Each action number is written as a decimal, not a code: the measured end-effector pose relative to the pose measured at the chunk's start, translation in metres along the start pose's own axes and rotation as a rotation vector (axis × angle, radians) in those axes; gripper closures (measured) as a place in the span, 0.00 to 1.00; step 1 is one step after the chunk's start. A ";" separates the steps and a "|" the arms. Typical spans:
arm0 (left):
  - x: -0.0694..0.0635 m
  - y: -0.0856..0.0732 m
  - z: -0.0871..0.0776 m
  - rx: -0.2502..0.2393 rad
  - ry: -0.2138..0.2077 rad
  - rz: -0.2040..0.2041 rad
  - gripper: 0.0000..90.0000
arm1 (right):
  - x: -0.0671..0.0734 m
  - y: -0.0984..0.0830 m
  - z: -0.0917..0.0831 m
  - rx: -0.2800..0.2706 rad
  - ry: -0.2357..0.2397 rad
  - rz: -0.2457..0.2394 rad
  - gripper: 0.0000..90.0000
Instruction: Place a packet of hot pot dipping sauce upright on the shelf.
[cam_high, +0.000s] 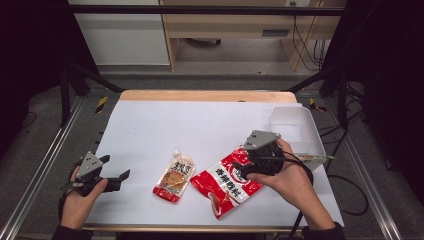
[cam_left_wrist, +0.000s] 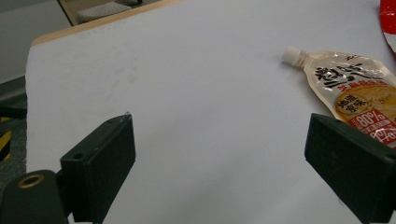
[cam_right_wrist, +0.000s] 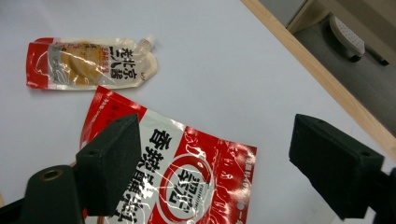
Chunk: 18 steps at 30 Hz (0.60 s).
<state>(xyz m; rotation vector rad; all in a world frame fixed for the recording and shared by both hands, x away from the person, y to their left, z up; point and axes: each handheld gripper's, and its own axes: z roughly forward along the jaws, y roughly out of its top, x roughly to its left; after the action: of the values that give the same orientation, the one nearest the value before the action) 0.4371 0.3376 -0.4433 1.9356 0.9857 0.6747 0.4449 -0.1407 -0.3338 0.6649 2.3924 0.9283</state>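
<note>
On the white table (cam_high: 150, 125), my right gripper (cam_high: 243, 167) sits over the top end of the red packet (cam_high: 225, 186), and from the high view my hand and the gripper body hide that end, so I cannot tell there whether anything touches. The right gripper view settles it: both jaws stand wide, released, with the packet's upper corner lying flat between and below them, nothing clamped. The packet's lower part is cut off at the bottom of that view. The small spouted pouch (cam_high: 174, 177) lies just beside the packet, apart from it, its cap pointing away from me. My left gripper (cam_high: 116, 177) rests at the table's left edge, jaws open on bare surface, with the pouch near its right jaw and partly cut off. The clear tray (cam_high: 310, 131) sits at the far right corner, its near edge behind my right hand. Open room lies across the far half of the table.
</note>
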 end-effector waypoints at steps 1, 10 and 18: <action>0.000 0.000 0.000 -0.001 -0.001 0.001 0.09 | 0.001 0.000 0.003 -0.002 0.003 0.003 0.19; -0.002 0.002 -0.001 -0.011 -0.027 0.024 0.08 | 0.019 0.008 0.036 0.000 0.047 0.014 0.16; -0.003 0.003 -0.002 -0.028 -0.034 0.030 0.07 | 0.026 0.024 0.060 -0.019 0.063 0.012 0.13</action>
<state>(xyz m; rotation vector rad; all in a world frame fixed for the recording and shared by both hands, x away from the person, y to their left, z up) 0.4349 0.3353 -0.4398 1.9346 0.9239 0.6666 0.4664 -0.0810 -0.3629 0.6530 2.4339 0.9894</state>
